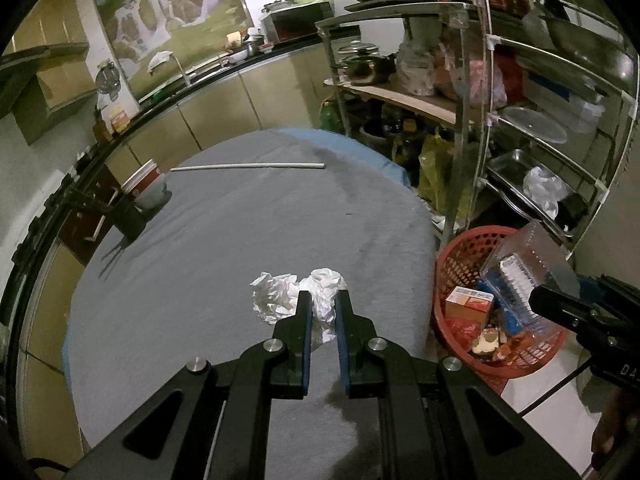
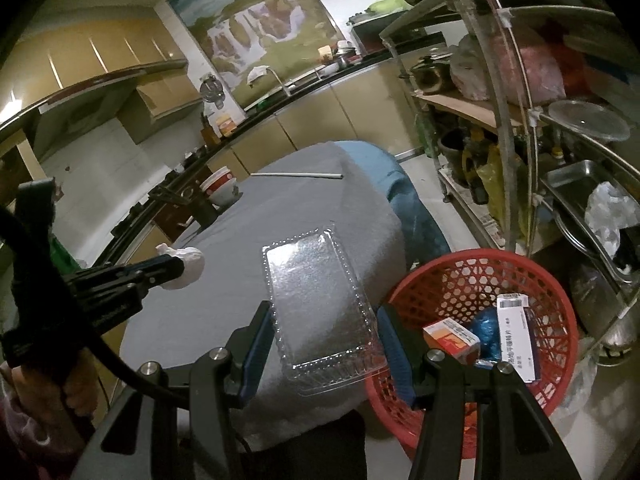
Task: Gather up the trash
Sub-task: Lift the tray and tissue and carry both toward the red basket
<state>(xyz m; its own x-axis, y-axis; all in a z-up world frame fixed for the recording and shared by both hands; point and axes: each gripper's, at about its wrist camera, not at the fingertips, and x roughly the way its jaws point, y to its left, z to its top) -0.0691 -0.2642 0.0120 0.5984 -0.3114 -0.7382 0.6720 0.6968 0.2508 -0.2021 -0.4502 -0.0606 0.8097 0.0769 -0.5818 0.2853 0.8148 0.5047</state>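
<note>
While a grey cloth covers the round bench point(image 1: 224, 240), a metal rack point(image 1: 552, 92) of pots, trays and bags rises just beyond its right edge. On the floor between bench and rack stands the red basket point(image 2: 460, 280), which already contains an orange-and-white carton point(image 2: 452, 338), a taller white box point(image 2: 516, 336) and something crumpled and blue point(image 2: 486, 330).

The right claw point(image 2: 324, 344) is spread wide, and the clear plastic clamshell tray point(image 2: 320, 308) sits between its blue-padded fingers point(image 2: 256, 344), tilted, with its near end out past the bench edge and just beside the basket rim. In the left wrist view the same tray hangs over the basket, pinched at the tip of that claw. Whether both pads truly press on the tray cannot be told from the right wrist view, but the tray is off the cloth and is carried.

The left claw point(image 1: 323, 300) is nearly closed, clenched on a crumpled white paper wad point(image 1: 326, 294) that is squeezed between the fingers at their tips, low over the cloth. A second white paper wad point(image 1: 274, 294) lies on the bench just to the left of it, touching the first or very nearly so.

Farther back on the bench, a red-and-white paper bowl point(image 1: 146, 188) stands near the left edge, and a thin white rod point(image 1: 248, 166) lies flat across the far side.
</note>
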